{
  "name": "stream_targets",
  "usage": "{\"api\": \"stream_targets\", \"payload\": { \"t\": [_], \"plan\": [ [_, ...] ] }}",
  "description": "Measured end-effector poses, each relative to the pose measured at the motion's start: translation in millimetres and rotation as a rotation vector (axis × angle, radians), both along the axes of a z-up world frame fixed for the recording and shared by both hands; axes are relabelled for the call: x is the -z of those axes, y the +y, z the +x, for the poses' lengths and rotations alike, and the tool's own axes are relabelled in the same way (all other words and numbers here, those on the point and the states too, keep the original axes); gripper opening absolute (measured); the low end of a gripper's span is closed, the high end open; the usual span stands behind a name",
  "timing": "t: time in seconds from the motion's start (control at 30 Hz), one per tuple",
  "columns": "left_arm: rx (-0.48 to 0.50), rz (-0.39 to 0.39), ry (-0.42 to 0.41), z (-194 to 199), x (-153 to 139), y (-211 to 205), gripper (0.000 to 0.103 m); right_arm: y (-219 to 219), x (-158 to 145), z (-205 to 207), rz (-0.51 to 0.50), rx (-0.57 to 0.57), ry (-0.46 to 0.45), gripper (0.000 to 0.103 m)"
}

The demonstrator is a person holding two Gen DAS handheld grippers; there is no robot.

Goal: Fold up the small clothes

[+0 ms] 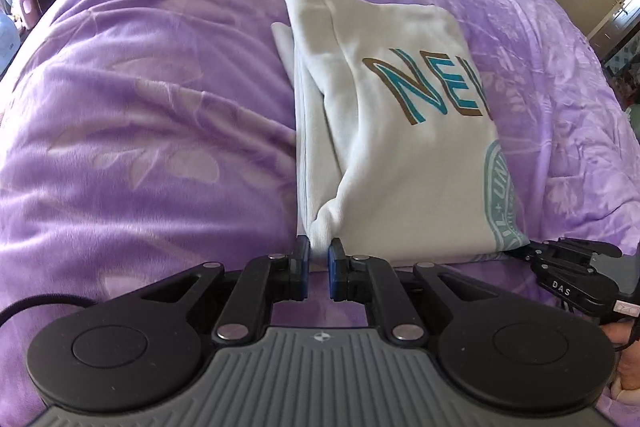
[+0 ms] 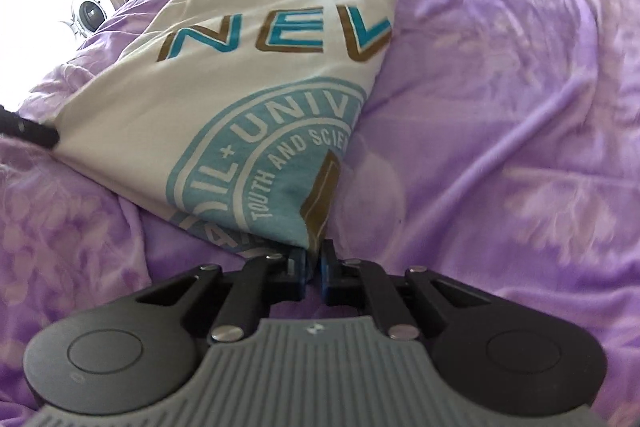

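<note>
Pinching the folded white shirt on the purple blanket: left gripper, right gripper.

White T-shirt – folded into a narrow stack, teal-and-brown lettering and teal round seal up – near corners lifted off bedspread.

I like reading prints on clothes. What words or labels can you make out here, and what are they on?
"NEL" on the white T-shirt, in teal and brown letters.
"UNIV" on its round teal seal, cut off by the fold.
"TOUTH AND SCIE" inside the seal, cut off.
"DAS" on the right gripper.
Other seal lettering: too folded to read.
</note>
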State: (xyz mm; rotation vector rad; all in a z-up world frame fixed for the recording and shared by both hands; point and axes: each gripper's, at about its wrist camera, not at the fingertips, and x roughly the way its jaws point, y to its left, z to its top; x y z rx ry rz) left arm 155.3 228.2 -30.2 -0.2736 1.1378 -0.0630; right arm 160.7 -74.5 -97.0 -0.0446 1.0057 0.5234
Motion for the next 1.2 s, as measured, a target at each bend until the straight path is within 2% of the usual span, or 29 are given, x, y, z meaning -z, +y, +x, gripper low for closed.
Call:
{"api": "stream_targets", "payload": {
  "t": [0.17, 0.37, 0.57, 0.7, 0.77, 0.83, 0.9, 1.0, 1.03, 1.07, 1.1, 1.17, 1.2],
  "plan": [
    [0.029, 0.084, 0.038, 3, 7, -7, 0.009, 9, 1, -5, -0.058, -0.044, -0.025, 0.000],
    [0.037, 0.121, 0.053, 5, 9, -13, 0.010, 10, 1, -16, -0.114, -0.100, -0.053, 0.000],
    [0.015, 0.168, 0.087, 11, 18, -19, 0.018, -4, 9, -10, -0.054, -0.065, 0.018, 0.000],
    [0.039, 0.161, 0.110, 10, 7, -18, 0.021, -12, 7, -18, -0.048, -0.075, 0.054, 0.000],
    [0.063, 0.195, 0.121, 8, -2, -20, 0.020, -23, 4, -19, -0.013, -0.054, 0.076, 0.000],
    [0.089, 0.273, 0.090, 1, -15, -26, 0.020, -33, -3, -19, 0.029, -0.034, 0.087, 0.000],
    [0.093, 0.306, 0.070, -1, -29, -28, 0.023, -38, -13, -16, 0.062, -0.018, 0.081, 0.001],
    [0.085, 0.274, -0.007, 4, -52, -20, 0.029, -41, -28, -8, 0.081, -0.009, 0.044, 0.003],
    [0.075, 0.259, -0.043, 8, -59, -18, 0.031, -42, -33, -5, 0.083, -0.006, 0.032, 0.009],
    [0.061, 0.243, -0.081, 11, -65, -16, 0.036, -42, -37, -1, 0.088, -0.005, 0.021, 0.019],
    [0.049, 0.226, -0.112, 17, -69, -16, 0.037, -41, -41, 4, 0.096, -0.009, 0.012, 0.024],
    [0.025, 0.183, -0.162, 30, -73, -13, 0.040, -38, -50, 14, 0.107, -0.016, -0.007, 0.025],
    [0.017, 0.164, -0.171, 39, -73, -12, 0.045, -35, -54, 20, 0.115, -0.026, -0.016, 0.025]
  ]
}}
